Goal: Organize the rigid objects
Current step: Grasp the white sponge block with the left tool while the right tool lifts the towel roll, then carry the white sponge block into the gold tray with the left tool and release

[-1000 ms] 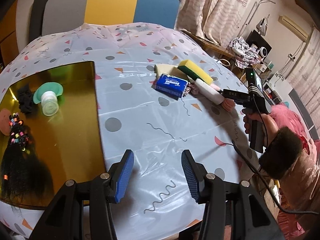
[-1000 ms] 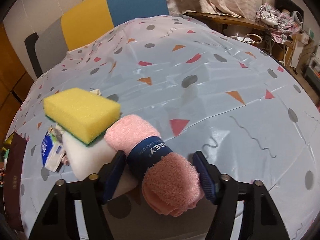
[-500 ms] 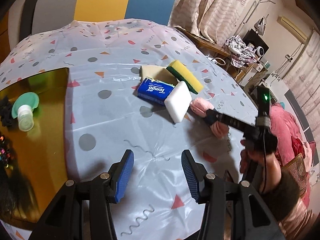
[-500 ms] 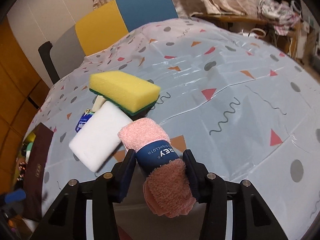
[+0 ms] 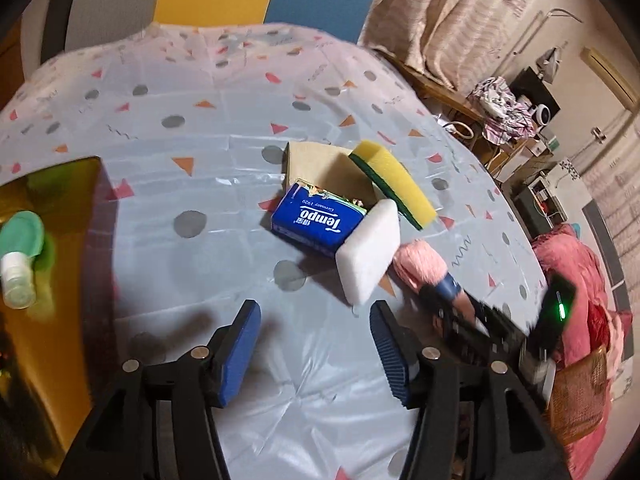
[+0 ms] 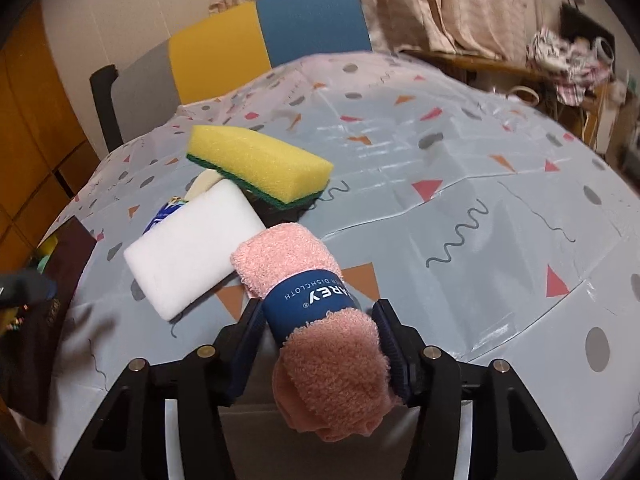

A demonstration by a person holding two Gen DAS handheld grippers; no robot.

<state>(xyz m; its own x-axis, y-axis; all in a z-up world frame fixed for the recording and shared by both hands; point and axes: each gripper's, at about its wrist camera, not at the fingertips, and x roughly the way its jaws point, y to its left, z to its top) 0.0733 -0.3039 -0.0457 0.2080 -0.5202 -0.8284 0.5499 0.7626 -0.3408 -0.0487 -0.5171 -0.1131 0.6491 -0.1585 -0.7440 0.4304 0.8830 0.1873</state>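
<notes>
A pink rolled dishcloth (image 6: 288,256) with a blue band lies between the blue pads of my right gripper (image 6: 320,320). The pads touch both sides of it while the jaws are opening. Just beyond it sit a white sponge block (image 6: 192,248) and a yellow-green sponge (image 6: 260,160). In the left wrist view, the white block (image 5: 368,256) leans on a blue Tempo tissue pack (image 5: 316,220), with the yellow sponge (image 5: 394,176) behind and the dishcloth (image 5: 420,264) to the right. My left gripper (image 5: 314,320) hovers in front of this pile, its jaws opening with nothing between them.
A gold tray (image 5: 72,280) at the left holds a small bottle (image 5: 16,276) and a green lid (image 5: 22,232). A beige pad (image 5: 316,160) lies under the pile. A grey, yellow and blue chair (image 6: 268,40) stands behind the patterned table. Furniture and clutter line the right.
The left gripper has moved right, from beside the tray to the pile, and its jaws have widened. The right jaws have narrowed onto the dishcloth roll.
</notes>
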